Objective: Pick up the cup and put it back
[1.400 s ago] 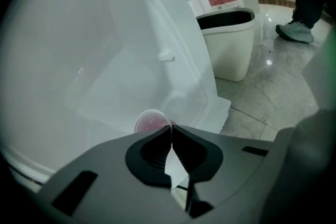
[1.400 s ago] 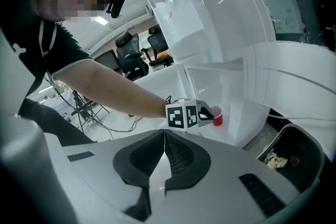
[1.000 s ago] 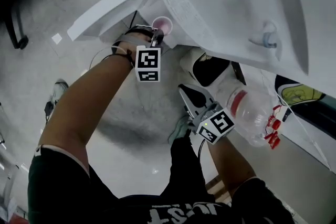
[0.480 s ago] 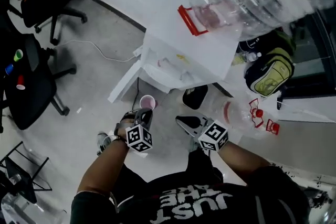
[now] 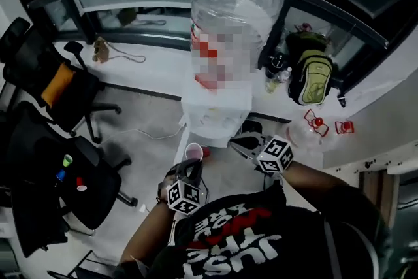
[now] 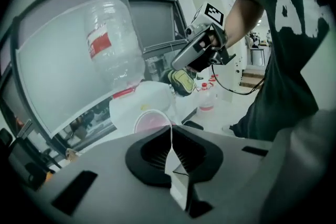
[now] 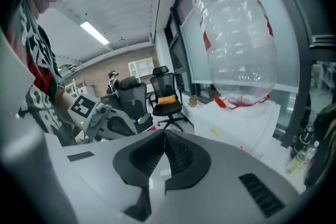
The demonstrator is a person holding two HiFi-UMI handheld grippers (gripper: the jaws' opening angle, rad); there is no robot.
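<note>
A small pink cup (image 5: 193,151) with a white rim is held by its wall in my left gripper (image 5: 192,164), in front of the white water dispenser (image 5: 215,111). In the left gripper view the cup (image 6: 150,122) shows just past the jaws, which are shut on its thin rim at my left gripper (image 6: 171,132). My right gripper (image 5: 238,142) hovers to the right of the cup, shut with nothing in it. The right gripper view shows its jaws closed at my right gripper (image 7: 164,137) and empty, with the left gripper (image 7: 111,122) off to the left.
A big clear water bottle (image 5: 236,3) stands upside down on the dispenser. Black office chairs (image 5: 49,85) stand at the left. A green backpack (image 5: 312,78) and small bottles sit at the right by the window wall. A cable (image 5: 153,135) runs over the floor.
The head view has swung up from the floor to take in the whole dispenser and bottle. Both grippers now sit lower in the picture. The cup stays in the left gripper.
</note>
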